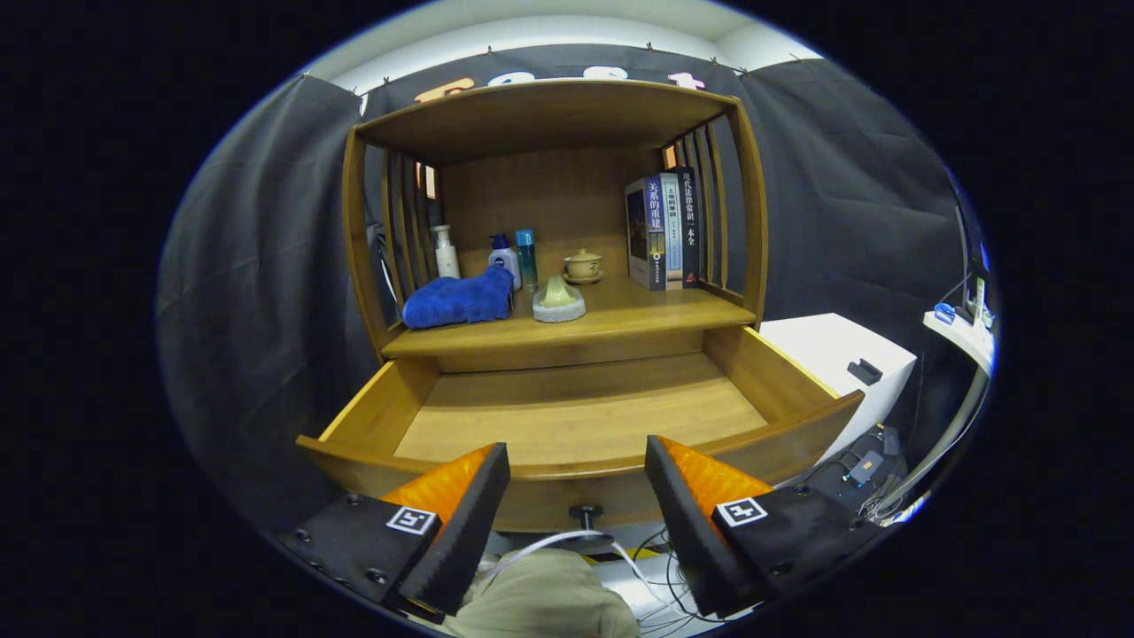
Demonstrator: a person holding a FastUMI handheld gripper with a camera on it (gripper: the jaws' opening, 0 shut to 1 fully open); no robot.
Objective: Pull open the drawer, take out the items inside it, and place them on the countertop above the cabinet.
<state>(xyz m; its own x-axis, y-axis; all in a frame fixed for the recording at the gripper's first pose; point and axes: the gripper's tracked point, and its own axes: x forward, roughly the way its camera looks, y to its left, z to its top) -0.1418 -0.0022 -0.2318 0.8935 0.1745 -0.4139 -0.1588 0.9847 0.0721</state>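
Gripper: the gripper [576, 505] has its fingers spread wide with nothing between them but open air; it holds nothing.
Knob: the drawer knob [586, 513] sits between the fingers, on the front panel's lower middle, untouched.
Drawer: the drawer [576, 412] is pulled fully out just ahead of the fingers, its long axis running side to side; its bare wooden floor shows no items.
Countertop: the countertop [656, 315] lies beyond and above the drawer; a blue cloth [459, 299] rests at its left front corner, a pale holder [558, 301] near the front edge at the middle.
Back: bottles [505, 257] and a small cup [583, 264] stand further back, books [663, 230] at the right.
Key relation: anything left to take would lie straight ahead and below the fingertips; judging by the empty floor, the unloading looks finished.
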